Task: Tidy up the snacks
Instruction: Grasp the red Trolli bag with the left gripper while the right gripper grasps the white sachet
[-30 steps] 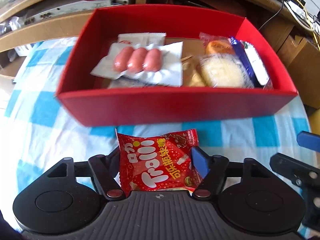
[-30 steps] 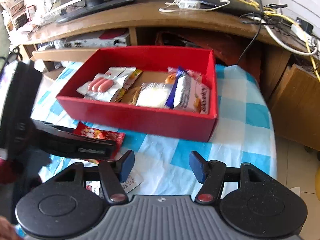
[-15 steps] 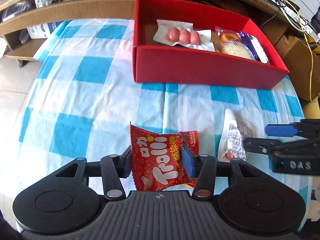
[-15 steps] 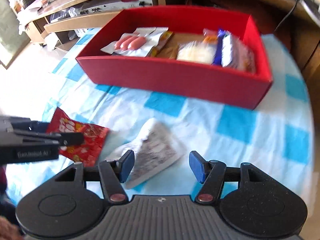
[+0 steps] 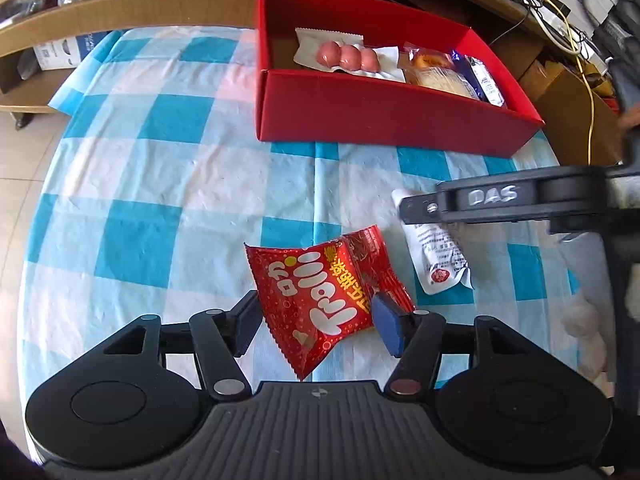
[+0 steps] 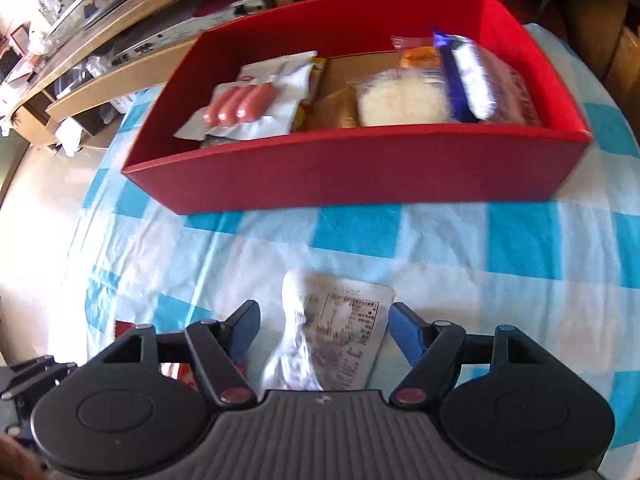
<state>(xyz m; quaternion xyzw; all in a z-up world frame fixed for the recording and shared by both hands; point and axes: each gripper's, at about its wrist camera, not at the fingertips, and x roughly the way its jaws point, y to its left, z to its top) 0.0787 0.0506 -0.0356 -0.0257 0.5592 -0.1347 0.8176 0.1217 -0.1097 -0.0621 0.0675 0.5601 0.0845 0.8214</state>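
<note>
Left gripper (image 5: 318, 322): blue-padded fingers (image 5: 387, 322) pinch a red Trolli gummy bag (image 5: 324, 300) by its lower half, bag tilted, logo upside down toward the camera, top edge fanning out over the cloth. Cannot tell whether the bag's free end touches the table.

Right gripper (image 6: 322, 330): fingers spread wide, one pad (image 6: 404, 334) on each side of a white snack packet (image 6: 332, 340), neither pad clearly touching it. The packet lies flat on the cloth, print side up with a nutrition table, a little crumpled on its left. In the left wrist view the same white packet (image 5: 438, 256) sits just right of the Trolli bag, with a black finger of the right gripper (image 5: 500, 200) marked "DAS" crossing over its far end.

Blue-and-white checked tablecloth (image 5: 160, 184) covers the table under both. Beyond the packets, well apart from them, stands a red cardboard box (image 6: 360, 176), open top. Inside: sausage pack (image 6: 240, 106) with three pink sausages at the left, a pale round pastry in clear wrap (image 6: 400, 102) in the middle, a blue-and-white wrapped bar (image 6: 460, 76) to its right, an orange-labelled packet (image 6: 420, 56) behind. More wrappers underneath, too blurred to name.

Wooden shelf unit (image 5: 120, 12) behind the table, cables (image 5: 560, 28) at the right.
</note>
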